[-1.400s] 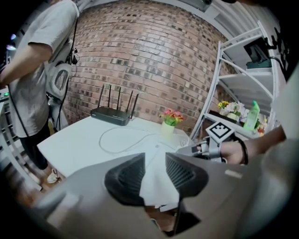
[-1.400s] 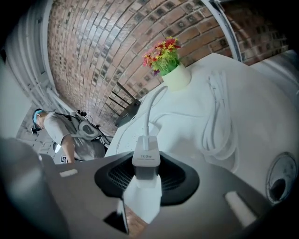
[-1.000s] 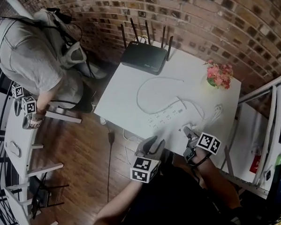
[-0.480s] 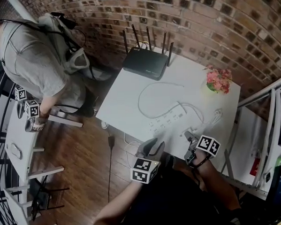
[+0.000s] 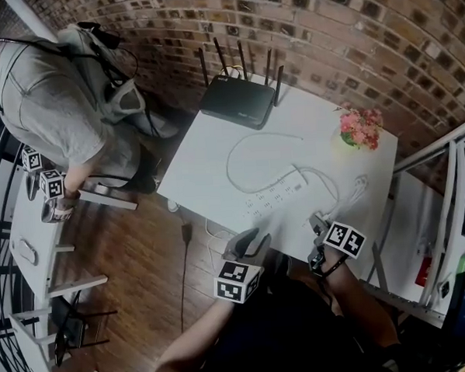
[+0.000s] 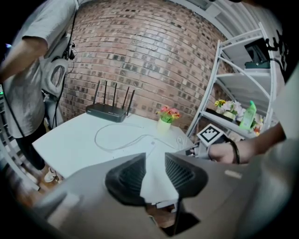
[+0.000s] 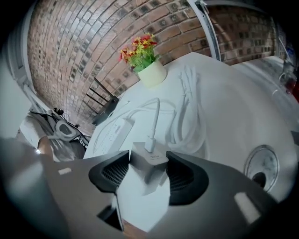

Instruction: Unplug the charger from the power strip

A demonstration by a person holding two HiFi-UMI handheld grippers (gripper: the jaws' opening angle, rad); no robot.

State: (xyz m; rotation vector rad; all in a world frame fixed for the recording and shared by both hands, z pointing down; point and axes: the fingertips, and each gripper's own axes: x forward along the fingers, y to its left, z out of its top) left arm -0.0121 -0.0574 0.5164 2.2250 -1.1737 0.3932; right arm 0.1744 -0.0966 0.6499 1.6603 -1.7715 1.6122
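So the charger (image 7: pixel 149 161) sits right between the jaws of the right gripper (image 7: pixel 147 172). It's out of the power strip (image 5: pixel 276 193) and stands on the white table (image 5: pixel 208 159) near the front edge, with the strip a bit off to its left. Those jaws have just been opening. They stand spread to either side of the charger and don't look clamped on it. A thin white cable (image 7: pixel 156 109) is plugged into the charger's top.

The left gripper (image 6: pixel 153 172) hangs just off the table's front edge. Its jaws are apart with nothing in the gap, only table showing through.

Counting stuff:
- one charger
- one power strip
- one black router (image 5: pixel 237 102) at the far side
- one flower pot (image 5: pixel 360 128) in the far right corner
- two grippers
- one long looping lead (image 5: pixel 238 154) running from the strip
- one coiled white bundle (image 5: pixel 360 187) by the right edge

Hard-to-see bits: in the head view the charger is pretty much buried behind the right gripper (image 5: pixel 318 223), so only the right gripper view really shows it. Can't see its prongs in any view. I can't get a sure count of the router's antennas. There's also another person (image 5: pixel 49 90) on the left, cut off by the frame, holding gear with marker cubes (image 5: pixel 51 183) (I count two).
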